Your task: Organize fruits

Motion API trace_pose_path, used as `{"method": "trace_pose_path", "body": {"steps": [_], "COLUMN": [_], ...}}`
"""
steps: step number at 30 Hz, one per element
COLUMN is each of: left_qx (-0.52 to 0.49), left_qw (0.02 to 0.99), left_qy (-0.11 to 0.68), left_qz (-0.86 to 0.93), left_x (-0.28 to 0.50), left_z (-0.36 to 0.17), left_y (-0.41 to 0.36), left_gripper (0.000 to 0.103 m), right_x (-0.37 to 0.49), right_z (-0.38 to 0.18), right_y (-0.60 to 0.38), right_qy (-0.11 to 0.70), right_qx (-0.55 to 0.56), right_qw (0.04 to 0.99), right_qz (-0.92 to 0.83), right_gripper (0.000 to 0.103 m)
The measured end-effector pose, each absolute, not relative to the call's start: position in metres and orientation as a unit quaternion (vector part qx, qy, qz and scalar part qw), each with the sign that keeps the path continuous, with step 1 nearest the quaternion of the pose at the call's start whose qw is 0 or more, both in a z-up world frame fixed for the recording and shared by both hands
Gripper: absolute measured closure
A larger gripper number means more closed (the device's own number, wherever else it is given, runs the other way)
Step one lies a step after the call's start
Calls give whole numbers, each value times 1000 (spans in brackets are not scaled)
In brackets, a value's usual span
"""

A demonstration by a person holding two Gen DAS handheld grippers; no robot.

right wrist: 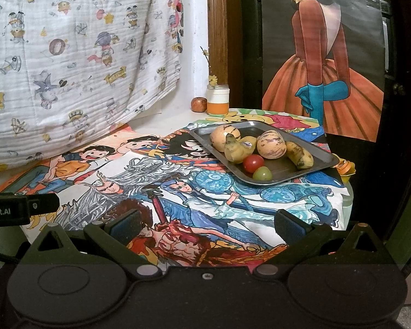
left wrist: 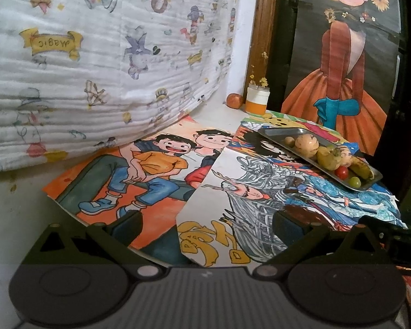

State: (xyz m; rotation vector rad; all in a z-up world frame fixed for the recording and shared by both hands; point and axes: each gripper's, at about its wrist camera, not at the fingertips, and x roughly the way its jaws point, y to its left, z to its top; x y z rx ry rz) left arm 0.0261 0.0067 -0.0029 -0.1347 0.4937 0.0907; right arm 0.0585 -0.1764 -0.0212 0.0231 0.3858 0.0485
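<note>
Fruits sit piled on the metal tray (right wrist: 309, 148), and that tray is our landmark, resting on the colourful drawings (right wrist: 178, 192) that cover the tabletop. On it: two pale striped round melons (right wrist: 270, 144), one toward the tray's far-left corner and one near its middle, a yellow-green fruit with a sticker (right wrist: 237, 149) wedged between them, a spotted banana (right wrist: 300, 155) lying toward the tray's right edge, and at the near rim a red tomato (right wrist: 253, 163) touching a green grape (right wrist: 262, 173). Beyond the tray's far corner, off the drawings, a small reddish apple (right wrist: 199, 104) stands just beside a white-and-orange jar (right wrist: 218, 101) with yellow flowers in it. Now the tools: the right gripper (right wrist: 213, 223) hangs on the near side of the tray, fingers spread wide apart, nothing between them, touching nothing, only the drawings showing through the gap. The left gripper (left wrist: 208, 223) is likewise spread wide and empty, well to the left of the tray and nearer the camera side, over the drawings. From the left wrist view the tray (left wrist: 282, 133) shows up to the right, fruit still all aboard.
</note>
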Motion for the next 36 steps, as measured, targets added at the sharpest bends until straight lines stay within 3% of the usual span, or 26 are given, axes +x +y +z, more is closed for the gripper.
{"method": "trace_pose_path", "body": {"steps": [36], "left_qx": [-64], "left_qw": [966], "left_qy": [248], "left_qz": [41], "left_x": [27], "left_z": [-4], "left_y": [4], "left_gripper": [0], "right_x": [59], "right_z": [-22], "right_y": [-174], "right_qy": [193], "right_qx": [11], "right_qw": [981], "right_qz": [25], "right_gripper": [1]}}
